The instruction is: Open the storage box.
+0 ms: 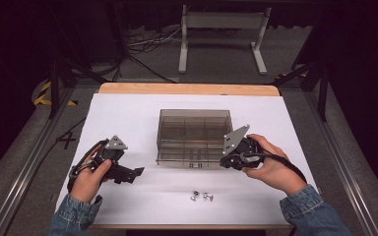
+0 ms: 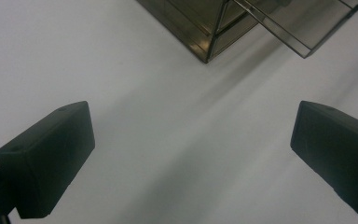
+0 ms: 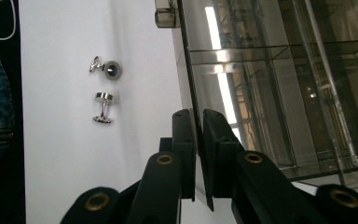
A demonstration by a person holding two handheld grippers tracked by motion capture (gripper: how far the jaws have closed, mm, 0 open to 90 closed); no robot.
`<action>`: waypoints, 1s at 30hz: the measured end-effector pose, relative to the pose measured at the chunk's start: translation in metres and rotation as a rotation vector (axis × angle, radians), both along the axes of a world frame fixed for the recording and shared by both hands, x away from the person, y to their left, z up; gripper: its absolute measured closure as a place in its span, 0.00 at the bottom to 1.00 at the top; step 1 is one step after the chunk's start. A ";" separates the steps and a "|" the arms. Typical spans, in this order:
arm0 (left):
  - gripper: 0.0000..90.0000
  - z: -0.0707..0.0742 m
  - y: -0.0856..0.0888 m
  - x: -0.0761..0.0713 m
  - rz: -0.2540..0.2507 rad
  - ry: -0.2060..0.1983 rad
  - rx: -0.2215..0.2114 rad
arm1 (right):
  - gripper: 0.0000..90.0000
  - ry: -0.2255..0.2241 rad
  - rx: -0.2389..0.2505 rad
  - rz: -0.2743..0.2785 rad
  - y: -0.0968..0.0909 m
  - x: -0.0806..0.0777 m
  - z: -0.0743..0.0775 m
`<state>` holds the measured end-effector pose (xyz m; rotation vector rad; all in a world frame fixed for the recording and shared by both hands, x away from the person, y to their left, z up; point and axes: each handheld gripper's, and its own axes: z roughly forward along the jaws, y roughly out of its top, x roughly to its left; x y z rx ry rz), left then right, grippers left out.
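We hold right gripper clamped on front lid edge of clear box, centre frame, to swing lid. Left gripper jaws wide apart, idle above white sheet, lower left. Cufflinks wait lower centre, ready for loading.

A compartment box stands mid-table on the sheet; two cufflinks lie side by side before it, toward the person. The left gripper rests left of the box, the right gripper at its front right corner
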<state>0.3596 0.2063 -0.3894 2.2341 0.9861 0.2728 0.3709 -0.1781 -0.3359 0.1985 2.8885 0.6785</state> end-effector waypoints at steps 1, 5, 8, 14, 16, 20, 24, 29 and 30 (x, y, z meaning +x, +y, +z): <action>0.00 0.000 0.000 0.000 0.000 0.000 0.000 | 0.93 0.000 0.000 0.000 0.000 0.000 0.000; 0.00 0.000 0.000 0.000 0.001 0.003 0.000 | 0.93 -0.005 -0.005 0.010 -0.002 -0.004 0.000; 0.00 0.000 0.000 0.000 0.001 0.003 0.000 | 0.93 -0.006 -0.004 0.014 -0.002 -0.006 -0.001; 0.00 -0.001 0.000 0.000 0.004 0.004 -0.002 | 0.94 -0.011 -0.008 0.020 -0.001 -0.010 -0.002; 0.00 -0.001 0.000 0.000 0.004 0.004 -0.001 | 0.94 -0.017 -0.007 0.020 0.000 -0.012 -0.003; 0.00 -0.001 0.000 0.000 0.004 0.004 -0.002 | 0.95 -0.017 -0.012 0.022 0.001 -0.014 -0.005; 0.00 0.000 0.001 0.000 0.003 0.002 0.000 | 0.95 -0.013 -0.017 0.026 0.000 -0.015 -0.005; 0.00 -0.001 0.000 0.000 0.002 0.005 0.000 | 0.94 -0.021 -0.018 0.024 0.000 -0.014 -0.007; 0.00 -0.001 0.000 0.000 0.002 0.005 0.000 | 0.94 -0.021 -0.018 0.024 0.000 -0.014 -0.007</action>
